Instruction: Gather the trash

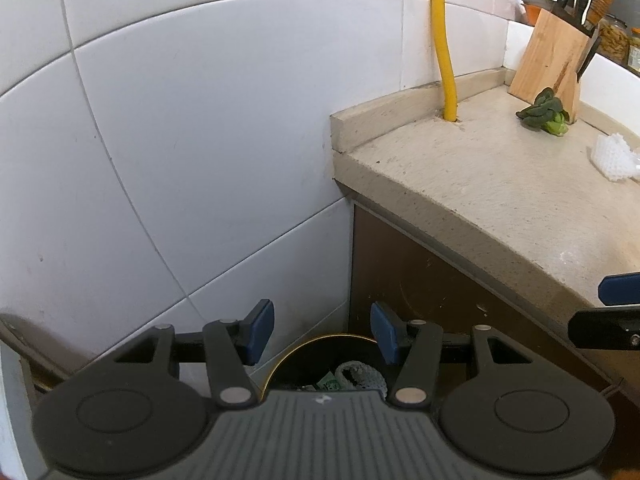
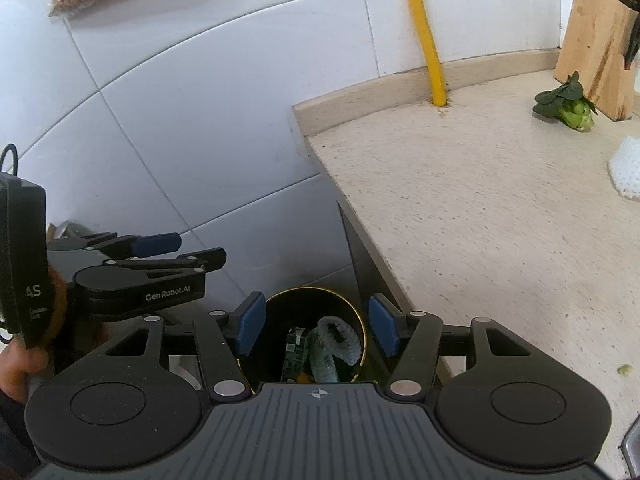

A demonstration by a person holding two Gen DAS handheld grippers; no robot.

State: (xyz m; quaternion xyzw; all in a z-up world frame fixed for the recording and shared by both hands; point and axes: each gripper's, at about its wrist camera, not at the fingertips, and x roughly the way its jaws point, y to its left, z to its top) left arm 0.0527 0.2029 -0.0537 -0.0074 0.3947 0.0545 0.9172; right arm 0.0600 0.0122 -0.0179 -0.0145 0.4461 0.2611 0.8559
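- Right gripper [image 2: 316, 330] tips down over the trash bin [image 2: 360, 320], pads apart, nothing between them.
- Left gripper [image 1: 322, 334] tips down near the bin too, pads apart and empty.
- Foam net [image 2: 338, 340] and a green wrapper [image 2: 294, 354] lie in the bin.
- Beside the bin, the counter [image 2: 460, 208] holds another foam net [image 2: 626, 174] and a green vegetable [image 2: 568, 106].

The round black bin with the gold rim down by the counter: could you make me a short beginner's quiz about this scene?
1. True or false: the round black gold-rimmed bin is empty.
2. What lies beside the wooden knife block on the beige stone counter? A) leafy green vegetable B) red apple C) spoon
3. Is anything between the right gripper's blue pads?

Key: 1 false, trash lies inside. 2 A, the leafy green vegetable. 3 No, they stand open above the bin.
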